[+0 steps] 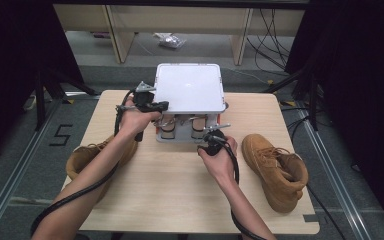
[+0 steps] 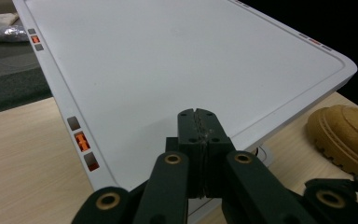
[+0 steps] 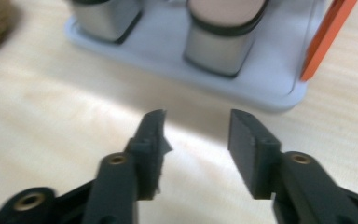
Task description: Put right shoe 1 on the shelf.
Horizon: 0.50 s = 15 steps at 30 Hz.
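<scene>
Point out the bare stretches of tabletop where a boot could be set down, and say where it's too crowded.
The widest bare patch is the near middle of the table, between the forearms and between the left boot and right boot. A smaller strip lies at the far right, beside the white device. It is crowded along the device's front edge, where the left claw and right claw work.

I count two tan work boots on my tabletop [image 1: 180,200]: one boot [image 1: 276,170] just right of my right hand-held gripper [image 1: 211,134], the other boot [image 1: 87,160] below my left hand-held gripper [image 1: 152,105]. One white appliance [image 1: 190,87] with a flat lid stands ahead of both hand-held grippers. Under that lid I count two upright metal posts [image 3: 219,42]. On its lid edge beside my left hand-held gripper I count two orange latches [image 2: 81,141].
</scene>
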Each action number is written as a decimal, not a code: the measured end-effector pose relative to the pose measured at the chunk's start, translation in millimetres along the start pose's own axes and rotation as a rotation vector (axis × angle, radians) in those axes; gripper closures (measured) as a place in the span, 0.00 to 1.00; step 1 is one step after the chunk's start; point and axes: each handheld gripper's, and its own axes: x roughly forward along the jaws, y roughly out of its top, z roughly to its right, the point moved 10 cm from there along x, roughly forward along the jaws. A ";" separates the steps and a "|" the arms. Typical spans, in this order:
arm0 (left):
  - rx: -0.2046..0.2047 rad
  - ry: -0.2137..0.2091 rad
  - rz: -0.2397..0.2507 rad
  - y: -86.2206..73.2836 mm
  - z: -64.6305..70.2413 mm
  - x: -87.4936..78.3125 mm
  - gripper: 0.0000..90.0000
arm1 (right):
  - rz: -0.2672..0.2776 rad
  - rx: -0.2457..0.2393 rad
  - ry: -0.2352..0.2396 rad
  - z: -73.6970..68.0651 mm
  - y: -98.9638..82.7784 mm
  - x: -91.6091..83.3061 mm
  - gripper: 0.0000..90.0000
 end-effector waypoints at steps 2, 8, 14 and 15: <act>-0.006 -0.004 -0.010 -0.2 -0.3 -1.5 0.97 | 0.005 -0.013 0.012 -0.7 -1.0 -2.4 0.58; 0.006 -0.005 0.012 2.1 -2.0 -22.0 0.86 | 0.037 -0.076 0.074 -5.9 -16.4 -22.2 0.48; 0.002 0.009 0.032 -7.6 -11.7 -50.3 0.73 | 0.069 -0.074 0.100 0.5 -33.0 -30.4 0.44; 0.000 0.014 0.027 -11.2 -14.1 -56.6 0.72 | 0.074 -0.067 0.107 -0.2 -35.4 -30.6 0.44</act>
